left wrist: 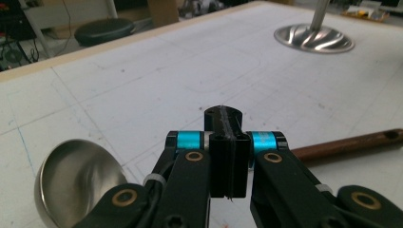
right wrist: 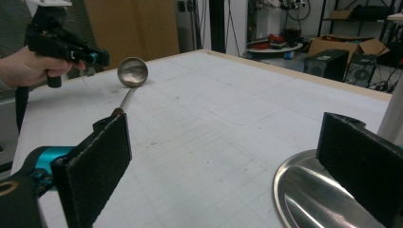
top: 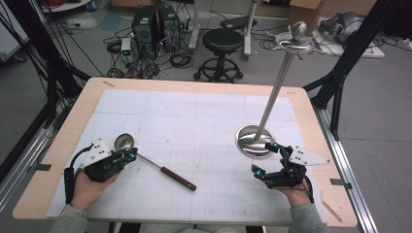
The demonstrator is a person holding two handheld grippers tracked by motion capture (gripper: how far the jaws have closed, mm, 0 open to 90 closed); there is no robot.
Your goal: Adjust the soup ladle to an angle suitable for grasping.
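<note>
the ladle (top: 150, 162) lies flat on the white-covered table (top: 194, 121), its steel bowl at the left and its brown wooden handle pointing right. the left claw (top: 130, 154) sits over the thin stem just beside the bowl; in its own view the jaws are pressed together with nothing between them. the right claw (top: 265, 159) gapes wide, empty, at the edge of the round steel base of a tall stand (top: 255, 141), well apart from the ladle.
</note>
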